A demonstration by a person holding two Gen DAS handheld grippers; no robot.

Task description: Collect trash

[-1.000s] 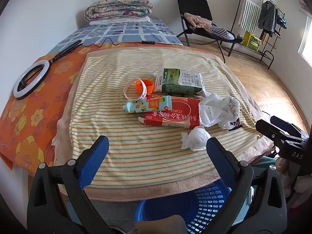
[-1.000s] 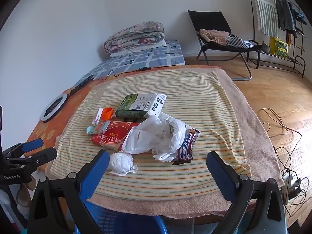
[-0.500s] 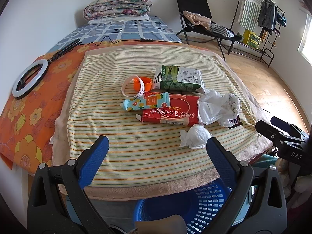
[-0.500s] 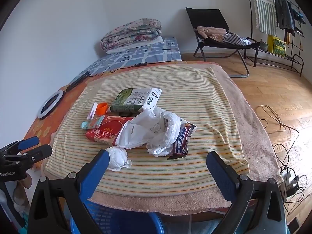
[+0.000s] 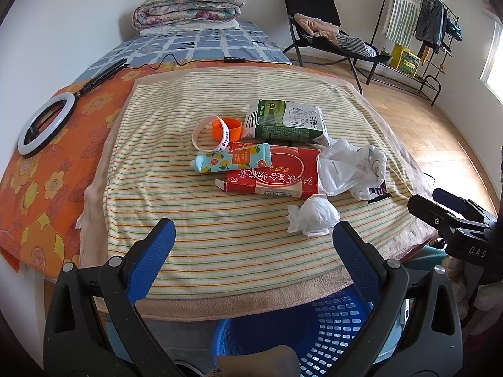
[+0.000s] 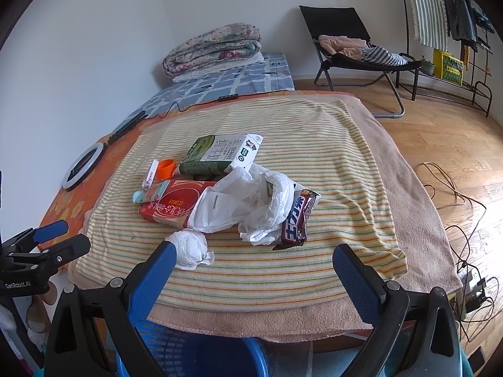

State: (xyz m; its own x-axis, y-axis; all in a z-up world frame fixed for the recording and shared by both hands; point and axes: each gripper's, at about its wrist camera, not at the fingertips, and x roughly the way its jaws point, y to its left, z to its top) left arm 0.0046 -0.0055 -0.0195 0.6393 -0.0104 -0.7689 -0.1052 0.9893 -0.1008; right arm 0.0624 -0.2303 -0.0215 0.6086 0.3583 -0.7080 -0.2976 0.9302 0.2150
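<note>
Right wrist: tissue ball (image 6: pixel 189 249) touches hand-held gripper (image 6: pixel 253 262).

A: Far ahead of the jaws, what sits at the back wall?

B: A folded floral quilt (image 5: pixel 188 8) lies on a blue checked mattress (image 5: pixel 201 47). Ahead and right of the jaws stands a black folding chair (image 6: pixel 349 47) with clothes heaped on its seat.

A: And off to the left?

B: A white ring light (image 5: pixel 45 124) lies flat on an orange flowered cloth (image 5: pixel 34 188), its black stem running away from the jaws.

A: Anything further right?

B: A clothes rack (image 5: pixel 421 28) with hanging garments, and loose cables (image 6: pixel 456 207) on the wooden floor (image 6: pixel 446 138).
</note>
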